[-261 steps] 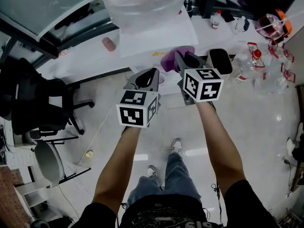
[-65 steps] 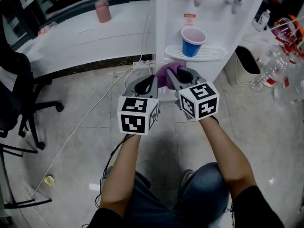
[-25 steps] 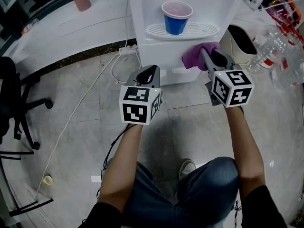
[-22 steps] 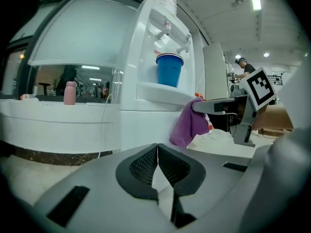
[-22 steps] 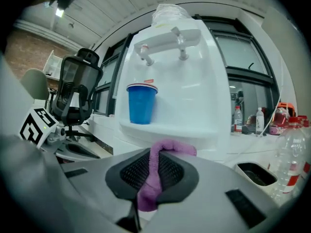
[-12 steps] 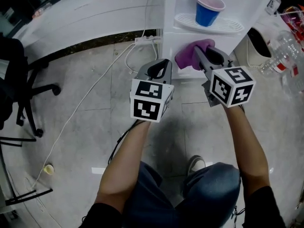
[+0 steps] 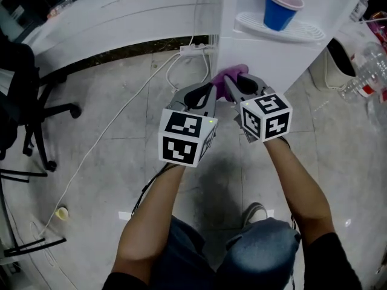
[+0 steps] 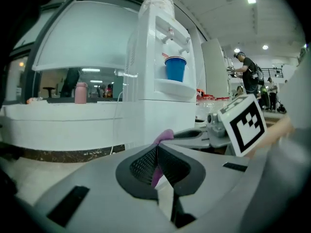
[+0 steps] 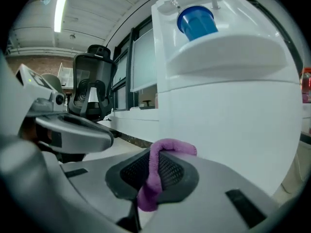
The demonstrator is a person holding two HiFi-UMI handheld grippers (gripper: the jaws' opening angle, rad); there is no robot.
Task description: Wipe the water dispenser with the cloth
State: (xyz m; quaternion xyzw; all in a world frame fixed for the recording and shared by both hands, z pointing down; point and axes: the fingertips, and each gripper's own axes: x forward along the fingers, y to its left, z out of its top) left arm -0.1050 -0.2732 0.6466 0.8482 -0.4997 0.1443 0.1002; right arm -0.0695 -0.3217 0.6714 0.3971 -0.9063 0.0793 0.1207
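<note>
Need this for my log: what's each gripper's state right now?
Left gripper: closed, holding nothing.
Right gripper: closed on the purple cloth.

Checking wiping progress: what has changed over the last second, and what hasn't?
The right gripper, shut on the cloth, has swept left across the water dispenser, from the lower front's right side to its left edge. The left gripper stays shut, empty; the blue cup stays on its tray.

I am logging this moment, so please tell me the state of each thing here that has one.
right gripper: shut on the purple cloth.
left gripper: shut, holding nothing.
purple cloth: bunched, clamped, by the water dispenser lower corner.
blue cup: upright on the drip tray.
</note>
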